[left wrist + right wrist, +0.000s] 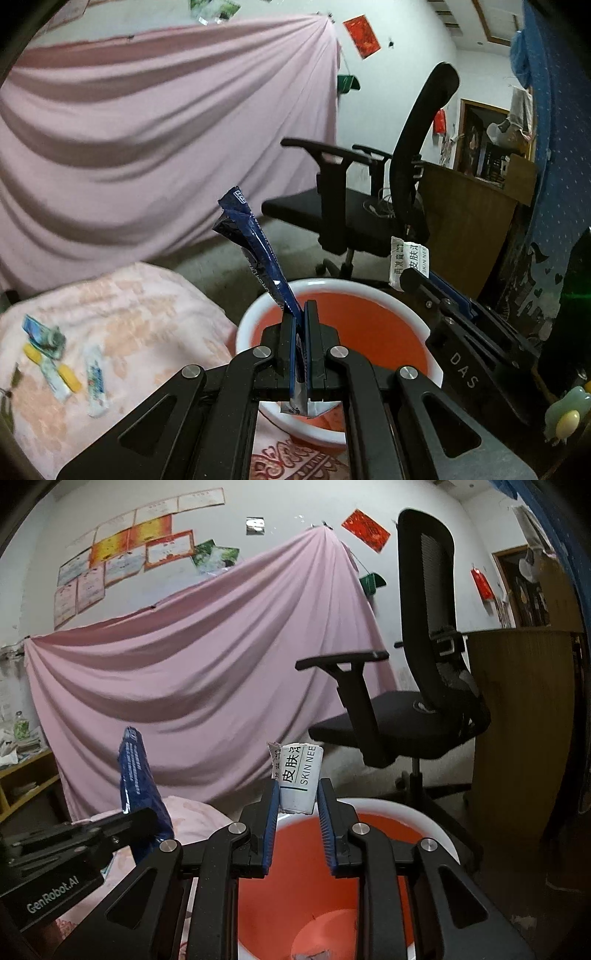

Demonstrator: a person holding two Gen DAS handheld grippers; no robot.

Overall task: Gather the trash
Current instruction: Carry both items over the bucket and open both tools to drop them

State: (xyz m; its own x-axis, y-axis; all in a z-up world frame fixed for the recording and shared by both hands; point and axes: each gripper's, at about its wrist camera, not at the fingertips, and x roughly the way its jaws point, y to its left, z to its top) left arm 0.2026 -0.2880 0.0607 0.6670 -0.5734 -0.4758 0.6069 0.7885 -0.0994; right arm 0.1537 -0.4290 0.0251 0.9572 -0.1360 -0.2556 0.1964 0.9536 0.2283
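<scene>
My left gripper [299, 308] is shut on a long dark blue wrapper [255, 243], which sticks up and to the left out of the jaws. It hovers over a bin with a white rim [251, 314] and a red inside. My right gripper [300, 782] hangs over the same bin [406, 812] with its blue pads pressed on a white packet [301, 764] printed with black text, held upright. Each view catches the other gripper: the right gripper [408, 275] with the white packet [406, 256], and the left gripper [149, 812] with the blue wrapper [135, 771].
Several small wrappers [55, 354] lie on a pink blanket [147, 314] left of the bin. A black office chair [424, 709] stands behind the bin, with a wooden desk [524, 720] to its right. A pink sheet [184, 672] hangs across the back wall.
</scene>
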